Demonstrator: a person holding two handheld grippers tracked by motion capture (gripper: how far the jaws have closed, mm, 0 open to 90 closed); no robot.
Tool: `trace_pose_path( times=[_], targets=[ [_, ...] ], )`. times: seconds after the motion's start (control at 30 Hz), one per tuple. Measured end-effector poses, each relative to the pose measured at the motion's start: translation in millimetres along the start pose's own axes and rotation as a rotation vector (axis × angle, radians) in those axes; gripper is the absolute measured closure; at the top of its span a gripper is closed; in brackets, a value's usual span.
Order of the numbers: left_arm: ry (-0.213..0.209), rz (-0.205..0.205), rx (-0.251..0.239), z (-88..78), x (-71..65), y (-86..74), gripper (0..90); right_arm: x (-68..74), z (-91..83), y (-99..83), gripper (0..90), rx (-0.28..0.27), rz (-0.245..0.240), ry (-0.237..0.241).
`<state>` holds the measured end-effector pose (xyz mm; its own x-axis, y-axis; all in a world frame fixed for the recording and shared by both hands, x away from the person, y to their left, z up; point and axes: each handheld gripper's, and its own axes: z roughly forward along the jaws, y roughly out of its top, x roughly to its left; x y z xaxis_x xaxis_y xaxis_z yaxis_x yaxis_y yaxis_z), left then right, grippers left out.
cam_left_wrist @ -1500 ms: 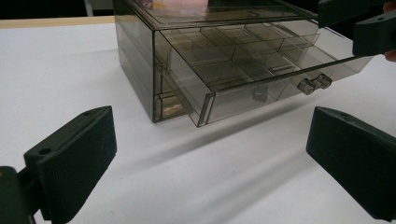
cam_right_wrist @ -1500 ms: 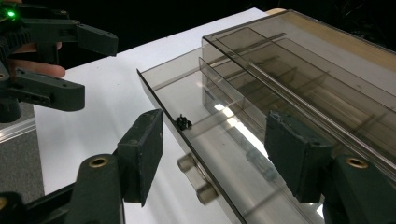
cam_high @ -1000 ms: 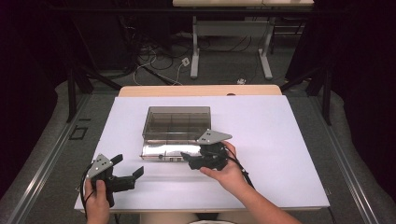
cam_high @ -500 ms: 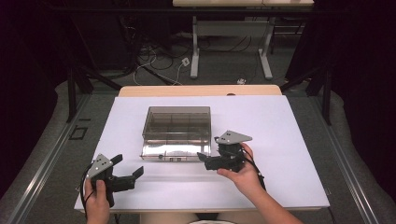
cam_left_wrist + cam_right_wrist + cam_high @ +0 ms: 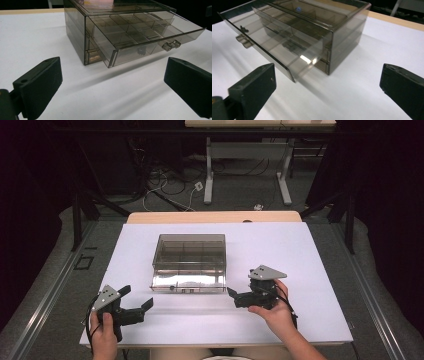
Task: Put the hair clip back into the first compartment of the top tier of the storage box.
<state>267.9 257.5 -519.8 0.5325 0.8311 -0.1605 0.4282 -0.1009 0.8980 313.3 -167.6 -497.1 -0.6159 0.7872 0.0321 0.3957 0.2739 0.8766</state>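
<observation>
- A dark room with cables on the floor lies behind a white bench (image 5: 300, 250) that has a wooden strip along its far edge.
- A smoky clear drawer box (image 5: 190, 251) stands mid-bench, a little left of centre, well clear of every edge.
- Its top drawer (image 5: 140, 37) is pulled out toward the near edge, showing divided compartments and a pair of small knobs (image 5: 171, 45) on its front.
- Bare bench surrounds the box on all sides, with the widest open stretch toward the right edge.
- The left gripper (image 5: 135, 305) sits at the near-left corner, held in a hand (image 5: 103, 337), its jaws spread wide and empty.
- The right gripper (image 5: 232, 293) rests just right of the drawer front, jaws wide apart with nothing between them.
- Since a second ago the right gripper has drawn back rightward from the drawer front; the left one has stayed put.
</observation>
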Motion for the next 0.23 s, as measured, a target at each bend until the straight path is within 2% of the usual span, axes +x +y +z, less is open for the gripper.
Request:
trace_pose_path(
  times=[0.23],
  targets=[
    [0.002,0.001,-0.001,0.1,-0.1,0.2,1.9,-9.7,-10.3,-14.4,0.0,0.004,0.02,-0.031]
  ],
)
